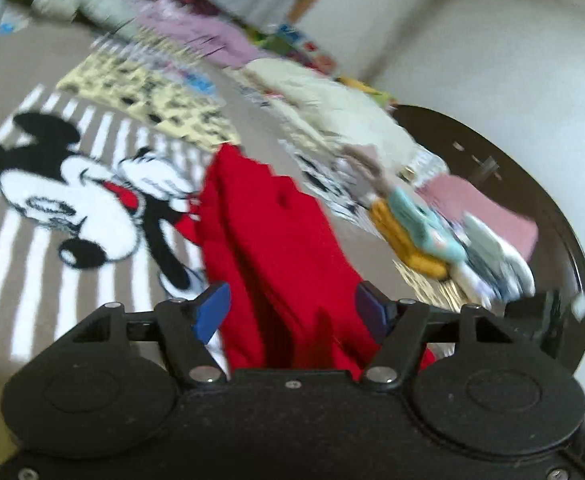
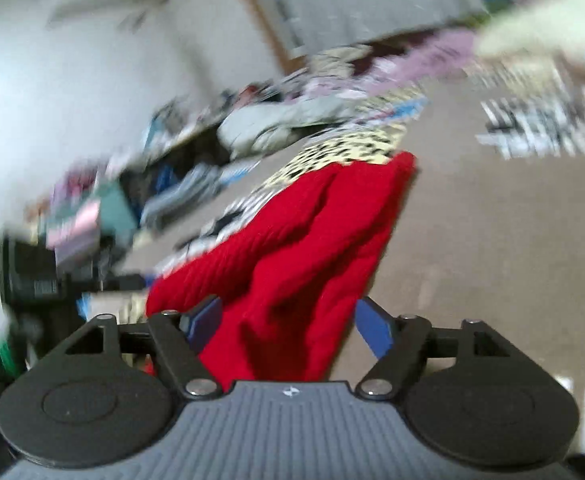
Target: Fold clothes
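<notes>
A red knit garment (image 1: 276,248) lies bunched on the brown Mickey Mouse blanket (image 1: 72,200). It runs forward from between the blue pads of my left gripper (image 1: 292,308), whose jaws stand wide apart around the cloth. In the right wrist view the same red garment (image 2: 292,248) passes between the blue pads of my right gripper (image 2: 288,320), also spread wide. The cloth's near end is hidden under both gripper bodies. Both views are motion-blurred.
A yellow patterned cloth (image 1: 152,96) lies beyond the red one. Piles of clothes (image 1: 332,120) line the far side, with small folded items (image 1: 432,232) at right by a black round object (image 1: 532,200). A white wall (image 1: 492,40) stands behind.
</notes>
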`<state>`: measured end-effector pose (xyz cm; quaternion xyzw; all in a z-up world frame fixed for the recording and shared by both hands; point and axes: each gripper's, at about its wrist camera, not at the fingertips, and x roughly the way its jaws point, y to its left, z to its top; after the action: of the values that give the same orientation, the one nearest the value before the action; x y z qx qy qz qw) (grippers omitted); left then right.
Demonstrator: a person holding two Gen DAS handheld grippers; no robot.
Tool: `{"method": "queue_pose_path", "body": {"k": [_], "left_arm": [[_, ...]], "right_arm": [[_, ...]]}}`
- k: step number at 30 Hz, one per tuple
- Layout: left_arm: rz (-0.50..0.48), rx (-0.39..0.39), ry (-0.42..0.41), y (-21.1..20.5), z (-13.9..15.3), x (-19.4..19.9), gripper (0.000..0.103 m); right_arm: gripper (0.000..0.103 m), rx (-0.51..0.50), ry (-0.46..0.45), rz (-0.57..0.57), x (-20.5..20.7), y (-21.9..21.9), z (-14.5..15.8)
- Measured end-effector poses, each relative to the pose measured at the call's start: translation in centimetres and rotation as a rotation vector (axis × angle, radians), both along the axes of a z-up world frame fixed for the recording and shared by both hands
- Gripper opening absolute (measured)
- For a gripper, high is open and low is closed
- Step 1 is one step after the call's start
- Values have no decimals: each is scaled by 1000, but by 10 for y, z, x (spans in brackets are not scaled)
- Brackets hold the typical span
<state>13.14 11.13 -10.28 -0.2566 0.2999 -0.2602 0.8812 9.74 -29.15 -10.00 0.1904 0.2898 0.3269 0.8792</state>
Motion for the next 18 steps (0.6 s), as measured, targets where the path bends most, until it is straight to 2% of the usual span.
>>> {"method": "queue_pose_path", "body": {"k": [4, 7, 13, 18], "left_arm": [[41, -1, 75, 0, -8, 47, 68], [57, -11, 127, 2, -15, 82, 68], [18, -57, 160, 7, -25, 135, 68], [-27, -108, 182, 6, -29, 168, 68]], "right_arm": [[74, 70, 118, -77, 55, -8, -23], [74, 94, 168, -79, 96, -5, -34], [78, 141, 206, 18, 166, 11, -46], [80, 174, 221, 78, 208, 20, -46]]}}
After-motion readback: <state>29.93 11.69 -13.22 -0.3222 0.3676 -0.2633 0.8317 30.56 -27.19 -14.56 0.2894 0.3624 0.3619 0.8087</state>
